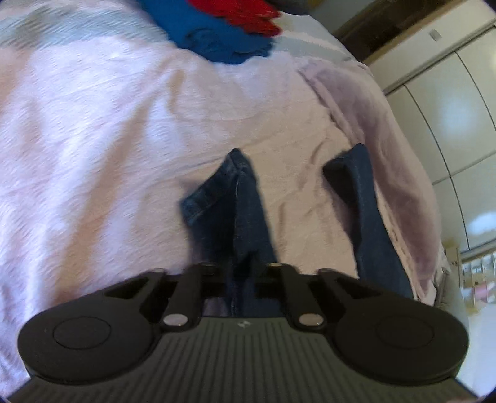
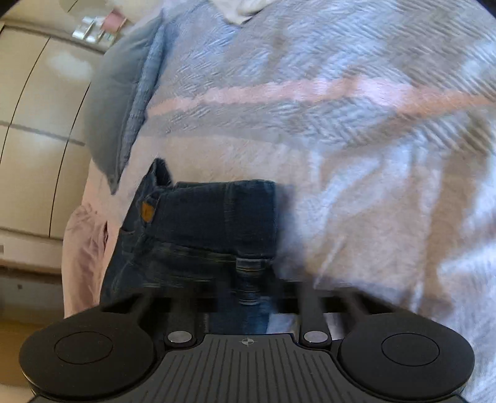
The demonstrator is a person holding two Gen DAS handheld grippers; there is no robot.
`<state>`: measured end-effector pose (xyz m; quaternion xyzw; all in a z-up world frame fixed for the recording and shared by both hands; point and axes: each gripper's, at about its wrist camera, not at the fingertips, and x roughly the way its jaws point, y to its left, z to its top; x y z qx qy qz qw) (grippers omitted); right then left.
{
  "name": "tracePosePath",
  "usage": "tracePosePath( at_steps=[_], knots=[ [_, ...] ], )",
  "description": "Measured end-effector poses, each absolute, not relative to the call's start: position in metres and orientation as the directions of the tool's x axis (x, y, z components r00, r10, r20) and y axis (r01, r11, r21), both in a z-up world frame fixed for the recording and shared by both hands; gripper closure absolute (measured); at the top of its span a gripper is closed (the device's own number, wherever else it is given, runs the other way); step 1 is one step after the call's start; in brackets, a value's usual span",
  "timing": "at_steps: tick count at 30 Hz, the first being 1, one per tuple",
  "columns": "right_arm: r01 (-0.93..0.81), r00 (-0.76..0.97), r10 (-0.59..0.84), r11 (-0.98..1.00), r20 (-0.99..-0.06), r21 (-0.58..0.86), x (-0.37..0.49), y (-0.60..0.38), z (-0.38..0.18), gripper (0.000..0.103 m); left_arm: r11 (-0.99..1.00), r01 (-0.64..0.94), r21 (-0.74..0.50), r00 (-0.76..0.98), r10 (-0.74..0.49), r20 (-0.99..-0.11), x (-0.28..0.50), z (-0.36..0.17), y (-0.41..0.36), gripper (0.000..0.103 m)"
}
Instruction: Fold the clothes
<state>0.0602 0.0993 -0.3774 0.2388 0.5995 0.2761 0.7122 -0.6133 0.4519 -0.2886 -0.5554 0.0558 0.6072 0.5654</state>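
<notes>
Dark blue jeans [image 1: 245,214] hang from my left gripper [image 1: 243,272], which is shut on the denim above the pink bedspread [image 1: 93,139]. A second strip of the jeans [image 1: 365,214] hangs to the right. In the right wrist view my right gripper [image 2: 251,288] is shut on the jeans' waistband [image 2: 214,214] at a belt loop. A tan label [image 2: 146,211] shows at the waistband's left. The fingertips are hidden in the cloth in both views.
A blue garment [image 1: 217,37] and a red garment [image 1: 251,15] lie at the bed's far end. A blue-grey pillow [image 2: 124,102] lies at the bed's left edge. White wardrobe doors [image 1: 449,124] stand beside the bed.
</notes>
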Motion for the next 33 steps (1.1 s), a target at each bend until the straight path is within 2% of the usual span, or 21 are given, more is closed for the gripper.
tracePosePath(
  at_steps=[3, 7, 8, 11, 13, 16, 18, 20, 24, 26, 29, 30, 31, 32, 33],
  knots=[
    [-0.181, 0.153, 0.708, 0.706, -0.689, 0.685, 0.060, 0.096, -0.347, 0.096, -0.301, -0.757, -0.579, 0.262, 0.672, -0.692, -0.613, -0.261, 0.458, 0.103],
    [-0.279, 0.161, 0.782, 0.621, -0.602, 0.733, 0.054, 0.085, -0.293, 0.097, -0.248, -0.740, -0.625, 0.197, 0.809, -0.554, -0.651, -0.197, 0.439, 0.103],
    [-0.268, 0.152, 0.767, 0.639, -0.624, 0.721, 0.052, 0.079, -0.297, 0.097, -0.246, -0.738, -0.629, 0.178, 0.827, -0.533, -0.663, -0.186, 0.433, 0.103],
    [-0.236, 0.122, 0.717, 0.692, -0.686, 0.682, 0.044, 0.064, -0.309, 0.097, -0.316, -0.743, -0.590, 0.102, 0.817, -0.567, -0.698, -0.183, 0.408, 0.102],
    [-0.215, 0.100, 0.682, 0.726, -0.725, 0.653, 0.039, 0.054, -0.316, 0.095, -0.420, -0.732, -0.537, 0.057, 0.747, -0.662, -0.713, -0.204, 0.396, 0.098],
    [-0.186, 0.065, 0.625, 0.773, -0.778, 0.606, 0.032, 0.038, -0.328, 0.073, -0.568, -0.693, -0.444, -0.016, 0.628, -0.778, -0.717, -0.247, 0.375, 0.096],
    [-0.163, 0.043, 0.591, 0.800, -0.806, 0.578, 0.027, 0.027, -0.337, 0.072, -0.603, -0.669, -0.435, -0.006, 0.589, -0.808, -0.711, -0.267, 0.366, 0.092],
    [-0.099, 0.043, 0.613, 0.789, -0.789, 0.607, 0.024, 0.018, -0.349, 0.070, -0.611, -0.656, -0.444, 0.031, 0.566, -0.824, -0.701, -0.283, 0.360, 0.081],
    [-0.059, 0.060, 0.661, 0.750, -0.748, 0.658, 0.029, 0.019, -0.360, 0.064, -0.611, -0.656, -0.443, 0.066, 0.538, -0.840, -0.682, -0.302, 0.360, 0.074],
    [-0.050, 0.070, 0.684, 0.729, -0.726, 0.683, 0.032, 0.022, -0.364, 0.055, -0.620, -0.649, -0.441, 0.057, 0.539, -0.841, -0.677, -0.309, 0.365, 0.066],
    [-0.048, 0.082, 0.699, 0.715, -0.710, 0.698, 0.035, 0.029, -0.375, 0.054, -0.622, -0.655, -0.429, 0.034, 0.542, -0.840, -0.673, -0.311, 0.376, 0.069],
    [-0.051, 0.084, 0.699, 0.715, -0.710, 0.698, 0.035, 0.033, -0.377, 0.054, -0.619, -0.671, -0.408, 0.018, 0.537, -0.844, -0.672, -0.311, 0.382, 0.075],
    [-0.054, 0.086, 0.699, 0.715, -0.710, 0.697, 0.036, 0.036, -0.380, 0.054, -0.609, -0.693, -0.385, 0.006, 0.530, -0.848, -0.670, -0.310, 0.387, 0.088],
    [-0.056, 0.087, 0.699, 0.715, -0.710, 0.697, 0.037, 0.039, -0.383, 0.054, -0.596, -0.716, -0.363, -0.003, 0.523, -0.852, -0.669, -0.308, 0.391, 0.094],
    [-0.059, 0.089, 0.699, 0.715, -0.709, 0.697, 0.037, 0.042, -0.386, 0.054, -0.582, -0.738, -0.341, -0.012, 0.516, -0.856, -0.668, -0.307, 0.396, 0.095]
  ],
)
